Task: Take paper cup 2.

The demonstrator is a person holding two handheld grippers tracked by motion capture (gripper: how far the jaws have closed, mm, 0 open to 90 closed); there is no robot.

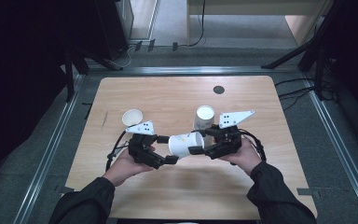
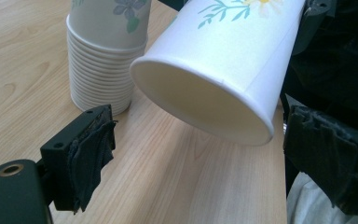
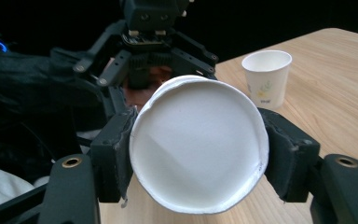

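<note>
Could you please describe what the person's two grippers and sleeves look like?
Both the left gripper and right gripper are black, each topped by a grey three-cornered plate with black dots. Worn black fabric pads line the jaws. Black cables trail off. The sleeves are dark.

Lab or recording studio, not a home. Light wooden table (image 1: 261,186) stands alone inside a frame of aluminium rails (image 1: 186,70) on grey carpet floor (image 1: 28,154). Black tripod legs (image 1: 303,49) at far right, dark stand legs (image 1: 72,70) at far left, loose cables (image 1: 293,91) trailing across the floor. Dark equipment cabinet (image 1: 116,23) at the back, plain wooden furniture (image 1: 256,7) behind. Surroundings dark, light falls on the table alone. Tabletop has a round cable hole (image 1: 218,89).
</note>
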